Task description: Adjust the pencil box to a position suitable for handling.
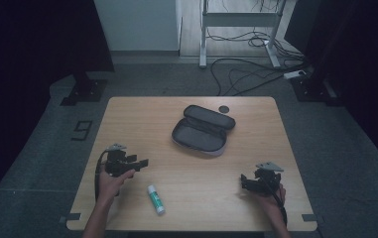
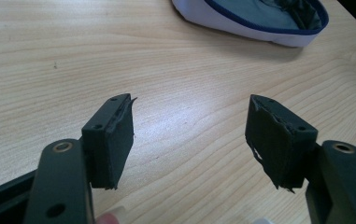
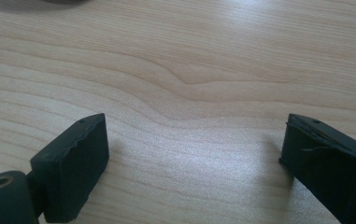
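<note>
Left hand [image 1: 111, 182]: enters from the bottom edge, forearm angled up toward 12 o'clock, wrapped around the left gripper.
Left gripper [image 1: 142, 162]: low over the wooden table [image 1: 142, 119], aimed toward 3 o'clock – jaws spread wide, nothing between them.
Right hand [image 1: 272, 193]: comes in from the bottom right, forearm leaning toward 11 o'clock.
Right gripper [image 1: 244, 181]: aimed toward 9 o'clock, jaws parted wide over bare wood, empty.
Glue stick [image 1: 156, 199]: lies flat at 5 o'clock of the left gripper, near it; long axis from 11 to 5 o'clock, white cap at the 5 o'clock end.
Pencil case [image 1: 204, 130]: unzipped, lying open at table centre – well apart from both grippers, long axis from 10 to 4 o'clock.
Dark disc [image 1: 223, 108]: just beyond the case at 1 o'clock.
</note>
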### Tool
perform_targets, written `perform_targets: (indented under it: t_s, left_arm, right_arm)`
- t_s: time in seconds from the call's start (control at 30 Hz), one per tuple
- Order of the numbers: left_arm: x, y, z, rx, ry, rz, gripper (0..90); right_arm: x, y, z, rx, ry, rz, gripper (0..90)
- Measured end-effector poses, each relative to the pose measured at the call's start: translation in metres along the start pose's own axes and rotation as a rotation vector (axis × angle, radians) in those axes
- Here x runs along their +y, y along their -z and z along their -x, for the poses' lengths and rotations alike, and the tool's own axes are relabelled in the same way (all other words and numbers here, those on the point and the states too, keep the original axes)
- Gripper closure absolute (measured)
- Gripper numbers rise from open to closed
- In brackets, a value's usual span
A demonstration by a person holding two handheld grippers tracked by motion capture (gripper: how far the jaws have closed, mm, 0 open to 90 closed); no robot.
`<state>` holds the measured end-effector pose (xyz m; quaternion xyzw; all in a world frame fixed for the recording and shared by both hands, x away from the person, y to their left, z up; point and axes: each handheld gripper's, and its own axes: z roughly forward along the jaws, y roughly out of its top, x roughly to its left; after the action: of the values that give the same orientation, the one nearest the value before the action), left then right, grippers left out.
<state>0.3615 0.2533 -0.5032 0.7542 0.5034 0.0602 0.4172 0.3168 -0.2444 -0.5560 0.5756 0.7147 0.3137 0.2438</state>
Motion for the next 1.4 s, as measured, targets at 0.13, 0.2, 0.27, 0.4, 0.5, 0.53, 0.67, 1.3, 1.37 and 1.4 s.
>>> perform_targets:
  t_s: [0.13,0.2,0.27,0.4,0.5,0.53,0.67,1.3,1.37,1.4]
  left_arm:
    - [0.0,0.001,0.001,-0.002,-0.006,0.001,33.0]
    - [0.0,0.002,0.002,-0.003,-0.008,0.008,33.0]
    - [0.0,0.003,0.003,-0.005,-0.01,0.011,33.0]
    - [0.0,0.001,0.001,-0.002,-0.01,0.005,33.2]
    - [-0.001,0.0,0.001,-0.001,-0.011,-0.002,33.2]
    - [-0.001,-0.001,0.002,-0.001,-0.012,-0.003,33.2]
    - [-0.001,-0.001,0.003,-0.001,-0.018,-0.004,33.2]
    - [-0.004,-0.012,-0.002,0.011,-0.017,-0.03,33.2]
    - [-0.003,-0.013,-0.002,0.012,-0.012,-0.02,33.3]
    - [-0.003,-0.014,-0.002,0.013,-0.013,-0.015,33.4]
  right_arm:
    - [0.0,0.0,0.0,0.0,0.0,0.0,7.0]
    - [0.0,0.0,0.0,0.0,0.0,0.0,7.1]
    - [0.0,0.0,0.0,0.0,0.0,0.0,7.0]
    - [0.0,0.0,0.0,0.0,0.0,0.0,7.0]
    - [0.0,0.0,0.0,0.001,0.0,0.001,7.0]
    - [0.0,0.0,0.0,0.0,0.0,0.0,7.0]
    - [0.0,0.0,0.0,0.0,0.0,0.0,7.0]
    - [0.0,0.0,0.0,0.0,0.0,0.0,7.1]
    - [0.0,0.0,0.0,0.0,0.001,0.0,7.2]
    - [0.0,0.0,0.0,0.0,0.001,0.0,7.2]
